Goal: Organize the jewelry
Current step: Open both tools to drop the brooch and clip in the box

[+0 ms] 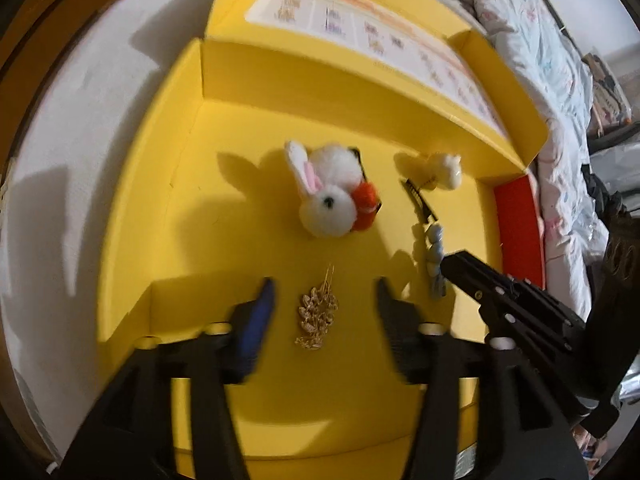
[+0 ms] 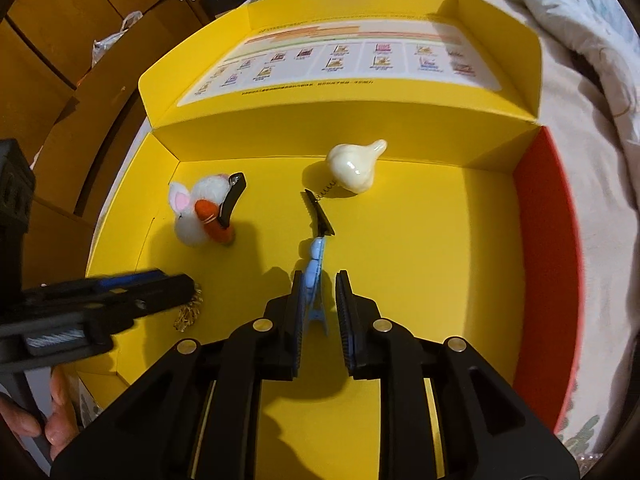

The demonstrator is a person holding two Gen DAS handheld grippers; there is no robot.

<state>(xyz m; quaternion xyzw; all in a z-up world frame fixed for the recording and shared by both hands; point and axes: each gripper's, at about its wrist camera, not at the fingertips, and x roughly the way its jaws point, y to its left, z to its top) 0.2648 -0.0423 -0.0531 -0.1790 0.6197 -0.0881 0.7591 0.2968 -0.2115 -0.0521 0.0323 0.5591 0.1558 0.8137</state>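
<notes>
An open yellow box (image 1: 168, 216) (image 2: 420, 240) holds the jewelry. A gold chain piece (image 1: 317, 314) lies on its floor between the fingers of my open left gripper (image 1: 324, 300), untouched. It shows partly behind the left gripper in the right wrist view (image 2: 190, 312). A light blue hair clip with a black toothed end (image 1: 434, 256) (image 2: 314, 276) lies between the fingers of my open right gripper (image 2: 320, 292), against the left finger. A white bunny clip with an orange carrot (image 1: 328, 196) (image 2: 202, 212) and a cream garlic-shaped clip (image 1: 446, 170) (image 2: 354, 166) lie farther back.
The box lid (image 2: 340, 68) stands up at the back with a printed sheet inside. The box has a red side wall (image 2: 548, 260). It rests on a bed with patterned bedding (image 1: 552, 80). Wooden cabinets (image 2: 60, 60) stand to the left.
</notes>
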